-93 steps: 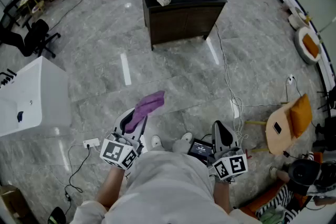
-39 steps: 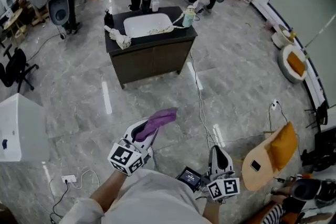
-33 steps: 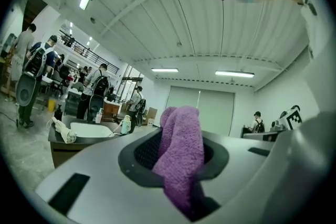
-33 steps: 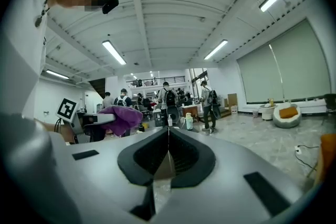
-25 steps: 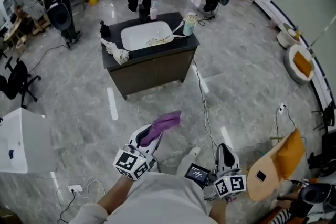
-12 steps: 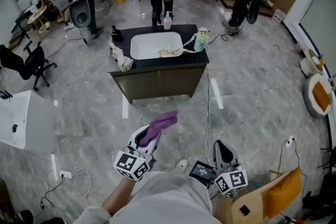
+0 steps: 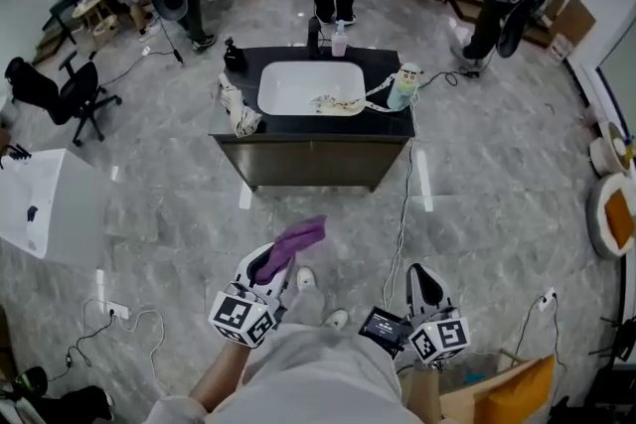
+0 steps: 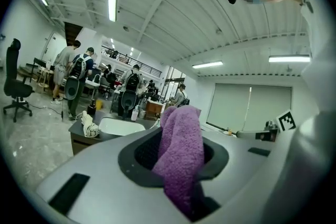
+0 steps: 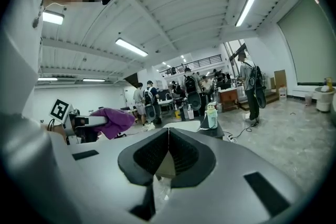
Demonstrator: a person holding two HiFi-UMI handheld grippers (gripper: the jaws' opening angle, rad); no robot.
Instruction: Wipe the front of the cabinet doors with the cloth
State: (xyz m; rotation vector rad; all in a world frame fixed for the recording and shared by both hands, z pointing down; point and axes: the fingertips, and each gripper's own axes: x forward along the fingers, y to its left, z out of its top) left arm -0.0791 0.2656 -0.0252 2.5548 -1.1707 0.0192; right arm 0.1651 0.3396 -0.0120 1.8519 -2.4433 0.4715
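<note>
Purple cloth (image 7: 299, 236) clamped in left gripper (image 7: 275, 264), pointed toward cabinet (image 7: 313, 163)

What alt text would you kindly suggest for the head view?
Seen from above, the left claw grips a purple cloth while the right claw is shut and empty; a dark sink cabinet stands ahead across the grey floor.

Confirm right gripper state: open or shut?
Shut. The right gripper shows its jaws pressed together in its own view, nothing between them.
</note>
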